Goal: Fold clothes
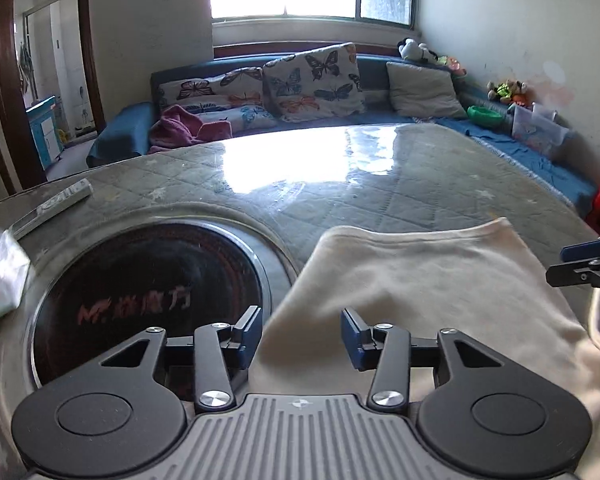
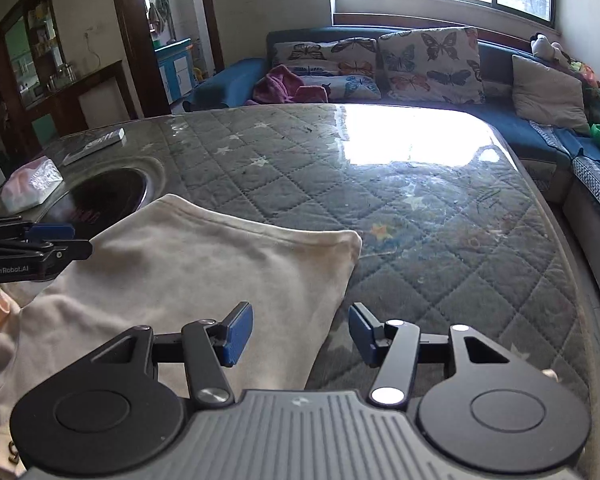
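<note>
A cream garment (image 1: 412, 280) lies folded flat on the glass-topped quilted table (image 1: 380, 184); it also shows in the right wrist view (image 2: 204, 268). My left gripper (image 1: 301, 338) is open and empty, hovering over the garment's left edge. My right gripper (image 2: 300, 332) is open and empty, over the garment's right edge. The right gripper shows at the right edge of the left wrist view (image 1: 588, 266); the left gripper shows at the left edge of the right wrist view (image 2: 32, 248).
A round black induction cooktop (image 1: 152, 300) is set into the table left of the garment. A remote (image 1: 56, 204) and a tissue pack (image 2: 30, 186) lie at the table's left. A blue sofa with butterfly cushions (image 1: 312, 80) runs behind.
</note>
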Action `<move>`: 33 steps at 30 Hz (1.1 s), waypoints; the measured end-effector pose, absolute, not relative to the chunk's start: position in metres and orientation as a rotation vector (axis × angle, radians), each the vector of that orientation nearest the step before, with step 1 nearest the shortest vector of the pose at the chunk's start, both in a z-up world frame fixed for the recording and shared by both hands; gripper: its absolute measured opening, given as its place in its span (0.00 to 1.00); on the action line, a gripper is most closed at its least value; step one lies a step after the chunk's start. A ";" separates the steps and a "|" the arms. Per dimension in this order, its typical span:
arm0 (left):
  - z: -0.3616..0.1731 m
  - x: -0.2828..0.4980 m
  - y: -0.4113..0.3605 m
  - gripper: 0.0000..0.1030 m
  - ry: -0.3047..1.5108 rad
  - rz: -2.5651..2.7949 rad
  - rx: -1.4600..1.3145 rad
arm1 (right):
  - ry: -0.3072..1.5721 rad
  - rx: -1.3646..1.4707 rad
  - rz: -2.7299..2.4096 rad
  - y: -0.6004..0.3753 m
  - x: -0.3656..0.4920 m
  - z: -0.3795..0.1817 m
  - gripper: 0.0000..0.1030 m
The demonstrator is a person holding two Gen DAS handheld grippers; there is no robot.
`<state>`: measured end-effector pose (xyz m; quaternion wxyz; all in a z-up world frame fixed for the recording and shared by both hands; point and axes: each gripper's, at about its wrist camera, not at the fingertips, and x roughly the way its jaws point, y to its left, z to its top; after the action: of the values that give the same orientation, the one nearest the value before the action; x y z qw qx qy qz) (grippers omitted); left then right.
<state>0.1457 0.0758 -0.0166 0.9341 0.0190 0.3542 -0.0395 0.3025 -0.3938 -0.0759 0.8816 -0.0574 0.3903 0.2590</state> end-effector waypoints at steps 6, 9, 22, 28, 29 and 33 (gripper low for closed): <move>-0.029 0.170 0.069 0.43 0.758 -0.115 0.057 | 0.837 -0.129 0.534 -0.386 0.325 -0.089 0.53; -0.033 0.174 0.069 0.31 0.764 -0.143 0.040 | 0.844 -0.125 0.531 -0.384 0.329 -0.092 0.53; -0.008 0.112 0.018 0.04 0.609 -0.403 0.094 | 0.847 -0.106 0.509 -0.388 0.334 -0.096 0.53; -0.024 0.094 -0.005 0.07 0.661 -0.540 0.126 | 0.847 -0.100 0.501 -0.390 0.334 -0.095 0.54; -0.022 0.090 -0.004 0.07 0.648 -0.550 0.125 | 0.846 -0.100 0.501 -0.391 0.334 -0.095 0.54; -0.008 0.088 0.009 0.08 0.593 -0.483 0.100 | 0.843 -0.098 0.494 -0.394 0.335 -0.095 0.54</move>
<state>0.0876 0.0088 -0.0079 0.9265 0.0486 0.2891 -0.2357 0.3349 -0.3942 -0.0954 0.8818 -0.0472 0.4048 0.2372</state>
